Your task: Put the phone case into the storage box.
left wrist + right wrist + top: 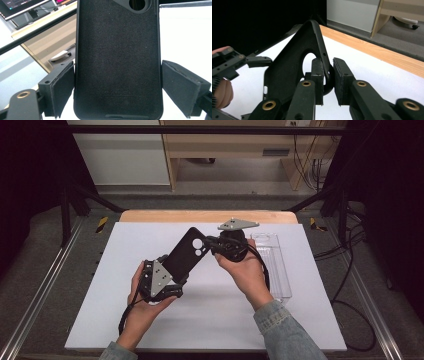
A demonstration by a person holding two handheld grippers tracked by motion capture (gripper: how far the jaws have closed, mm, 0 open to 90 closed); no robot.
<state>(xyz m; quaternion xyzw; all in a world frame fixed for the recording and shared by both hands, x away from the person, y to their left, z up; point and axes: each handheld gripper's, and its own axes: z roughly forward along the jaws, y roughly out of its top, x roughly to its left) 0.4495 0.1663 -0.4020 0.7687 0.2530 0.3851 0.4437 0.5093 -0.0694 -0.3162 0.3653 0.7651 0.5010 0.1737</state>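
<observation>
A black phone case [186,256] with a camera cutout hangs tilted above the white table top [215,320], held at both ends. My left gripper [175,269] is shut on its lower end. In the left gripper view the case's soft inner face [117,55] fills the space between the two pads [62,90], which press on its long edges. My right gripper [209,242] is shut on the case's upper corner. In the right gripper view its pads [342,77] pinch the case rim [322,47] beside the cutout. A hand holds each gripper.
A clear plastic tray [274,265] lies on the white top to the right of the right hand. The table's wooden far edge [207,216] runs behind the grippers. Black frame bars and cables stand around the table.
</observation>
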